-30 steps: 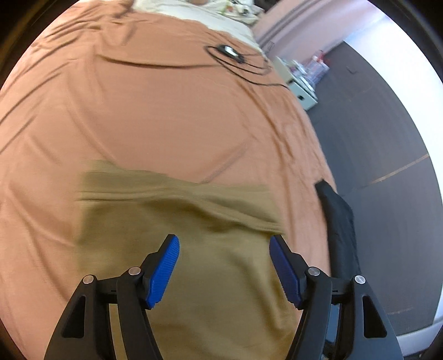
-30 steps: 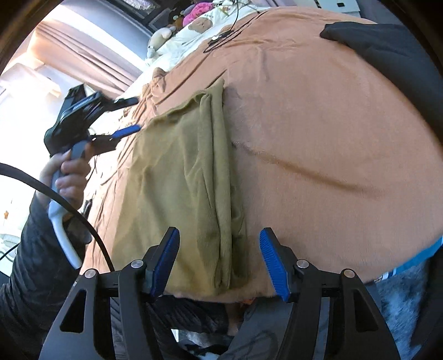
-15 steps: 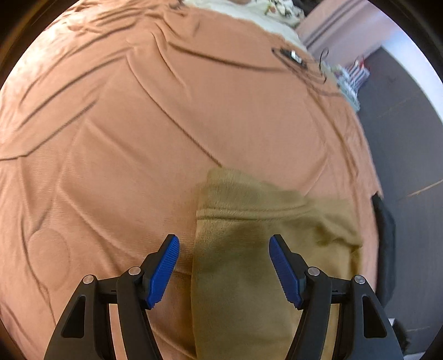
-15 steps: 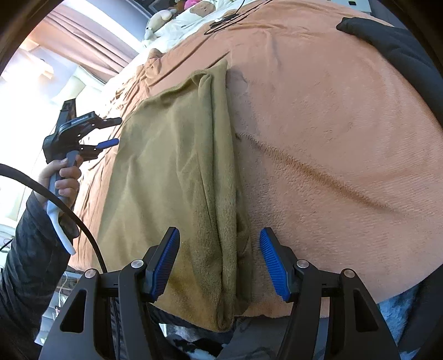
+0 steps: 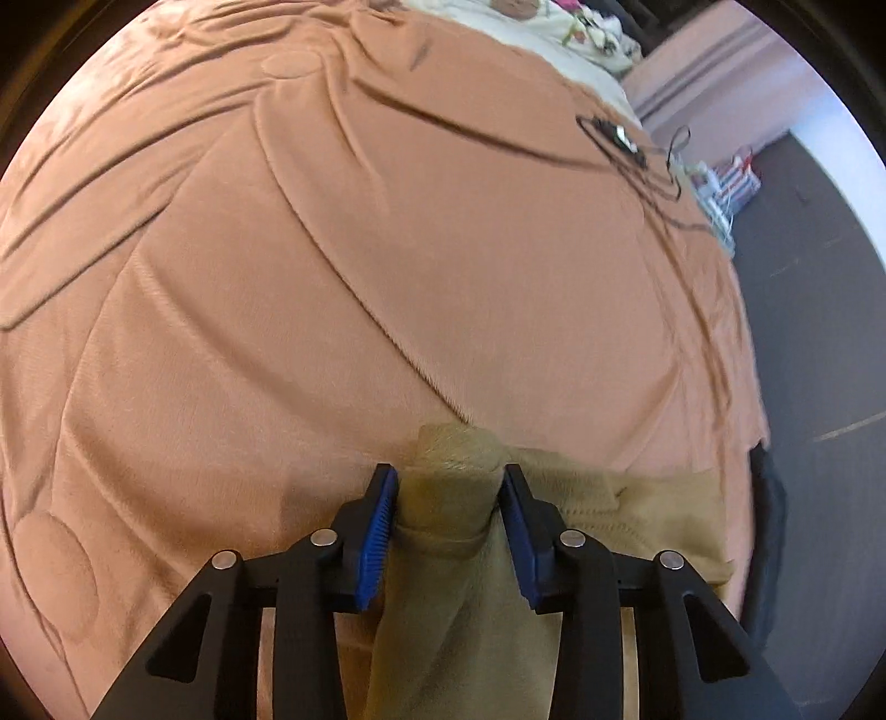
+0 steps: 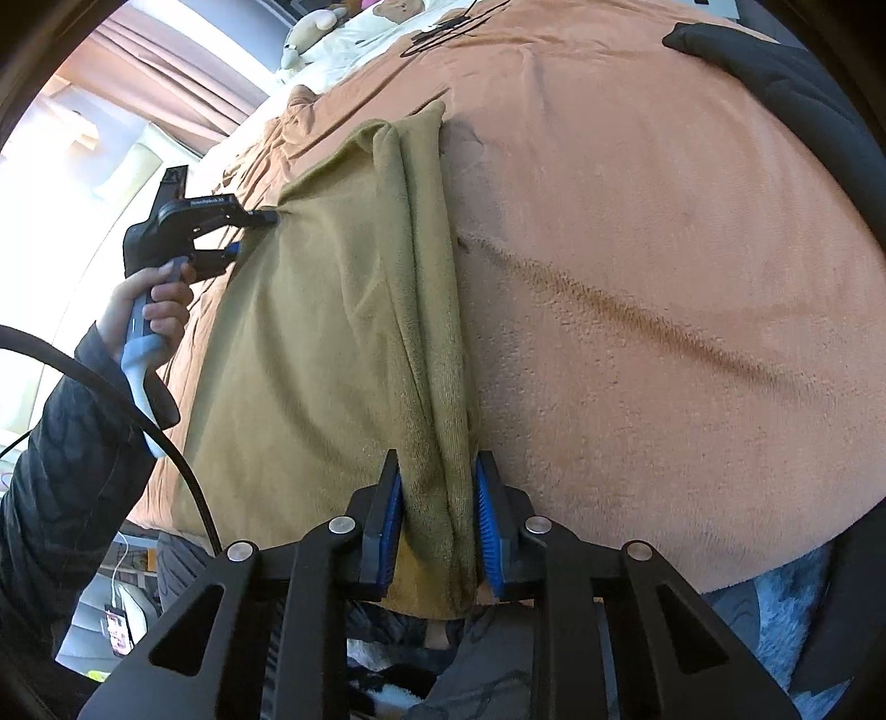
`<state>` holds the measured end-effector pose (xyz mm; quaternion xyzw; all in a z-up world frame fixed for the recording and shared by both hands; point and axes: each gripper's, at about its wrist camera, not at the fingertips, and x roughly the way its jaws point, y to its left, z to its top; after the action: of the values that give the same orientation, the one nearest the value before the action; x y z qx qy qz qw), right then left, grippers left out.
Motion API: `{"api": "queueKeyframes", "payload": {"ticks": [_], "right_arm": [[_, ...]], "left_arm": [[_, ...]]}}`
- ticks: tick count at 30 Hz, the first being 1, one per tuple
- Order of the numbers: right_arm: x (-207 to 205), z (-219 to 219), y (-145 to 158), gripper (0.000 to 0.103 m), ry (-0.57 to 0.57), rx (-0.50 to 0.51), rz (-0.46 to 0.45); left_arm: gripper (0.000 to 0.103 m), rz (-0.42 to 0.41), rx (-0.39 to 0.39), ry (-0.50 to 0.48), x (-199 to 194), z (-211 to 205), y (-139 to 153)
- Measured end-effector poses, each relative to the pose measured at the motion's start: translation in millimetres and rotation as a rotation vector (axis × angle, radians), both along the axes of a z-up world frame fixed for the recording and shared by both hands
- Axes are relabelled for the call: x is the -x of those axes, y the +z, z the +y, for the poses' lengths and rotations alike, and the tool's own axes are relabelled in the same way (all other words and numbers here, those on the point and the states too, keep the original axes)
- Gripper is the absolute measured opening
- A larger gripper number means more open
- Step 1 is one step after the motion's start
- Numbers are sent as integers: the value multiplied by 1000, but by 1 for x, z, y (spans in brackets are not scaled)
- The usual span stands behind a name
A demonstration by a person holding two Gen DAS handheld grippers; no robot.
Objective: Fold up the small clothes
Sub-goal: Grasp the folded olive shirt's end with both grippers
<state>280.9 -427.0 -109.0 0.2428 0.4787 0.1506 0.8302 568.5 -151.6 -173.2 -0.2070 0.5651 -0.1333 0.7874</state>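
Observation:
An olive-brown garment [image 6: 310,343] lies flat on the orange bed blanket [image 6: 637,277], its right side folded over into a long doubled edge. My right gripper [image 6: 437,471] is at the near end of that edge. Its jaws are closing, and the blue pads press the folded cloth between them. My left gripper [image 5: 447,482] is at the garment's [image 5: 637,498] far left corner, which is bunched up between its closing pads. The right wrist view also shows the left gripper [image 6: 252,235], held by a hand [image 6: 160,299], biting that corner.
A black garment [image 6: 775,72] lies at the blanket's right edge, also the black garment [image 5: 767,526] in the left wrist view. A small device with a black cable [image 5: 620,135] sits far up the bed, near pillows and plush toys [image 6: 332,27]. Dark floor [image 5: 819,332] lies beyond the bed.
Both grippers' jaws have narrowed from wide apart onto the olive cloth. The left gripper has moved down and across to the garment's corner. The right gripper has hardly moved.

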Motion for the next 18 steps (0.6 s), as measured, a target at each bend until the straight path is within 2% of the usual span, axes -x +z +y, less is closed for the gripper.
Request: {"api": "queueKeyframes", "payload": {"ticks": [1,4,8,15,18], "right_arm": [[1,0,1,21,1,0,5],[-2,0,2,23,1,-12,19],[-7,-2,3,32,7,-34,14],[-9,1,-1,32,23,-36,-7],[-10,0,-4,32,17,-51,-15]], "left_arm": [[41,4,27,15,2,6,2],[44,18,42,6,13,15,6],[55,28,71,-10,33,25,9],[55,80,101,-60,88,35,-2],[55,94,139,-46,113,40,-8]]}}
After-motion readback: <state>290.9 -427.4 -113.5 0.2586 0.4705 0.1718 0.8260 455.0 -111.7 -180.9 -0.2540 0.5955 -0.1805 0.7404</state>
